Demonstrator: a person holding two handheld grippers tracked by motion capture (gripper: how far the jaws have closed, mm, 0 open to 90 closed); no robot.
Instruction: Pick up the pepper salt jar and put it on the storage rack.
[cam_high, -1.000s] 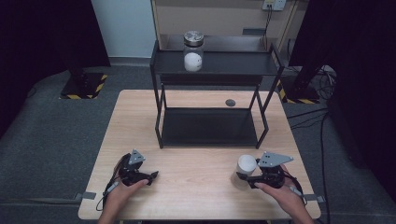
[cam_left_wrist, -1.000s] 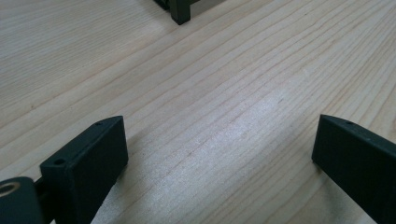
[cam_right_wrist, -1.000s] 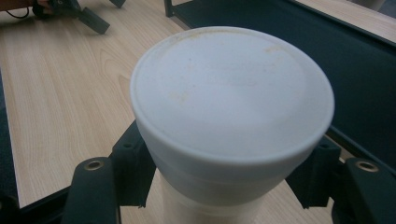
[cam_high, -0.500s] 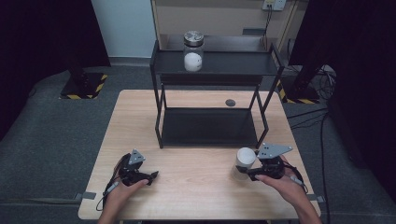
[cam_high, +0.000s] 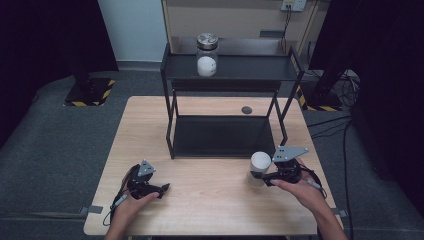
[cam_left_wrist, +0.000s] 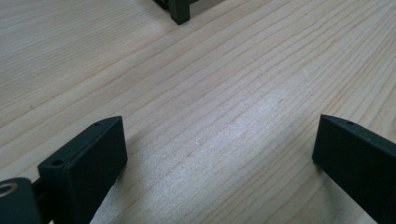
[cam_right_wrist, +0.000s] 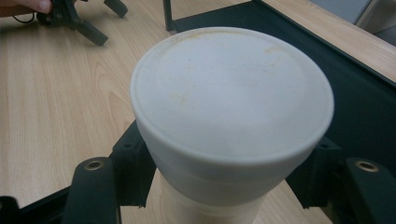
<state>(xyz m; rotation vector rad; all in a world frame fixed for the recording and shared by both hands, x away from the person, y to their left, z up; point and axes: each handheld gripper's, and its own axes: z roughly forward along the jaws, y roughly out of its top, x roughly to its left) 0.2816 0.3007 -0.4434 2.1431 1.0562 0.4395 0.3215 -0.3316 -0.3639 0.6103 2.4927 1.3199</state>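
Because the right gripper (cam_high: 263, 177) held the white lidded plastic jar (cam_high: 259, 167) only below its cap while the left gripper (cam_high: 161, 189) sat wide open on the light wooden table (cam_high: 210, 200), the jar could have slipped or clipped the black metal 2-tier shelf (cam_high: 225, 135).

Matt white plastic jar (cam_right_wrist: 232, 116) on smooth wooden table (cam_high: 210, 195).
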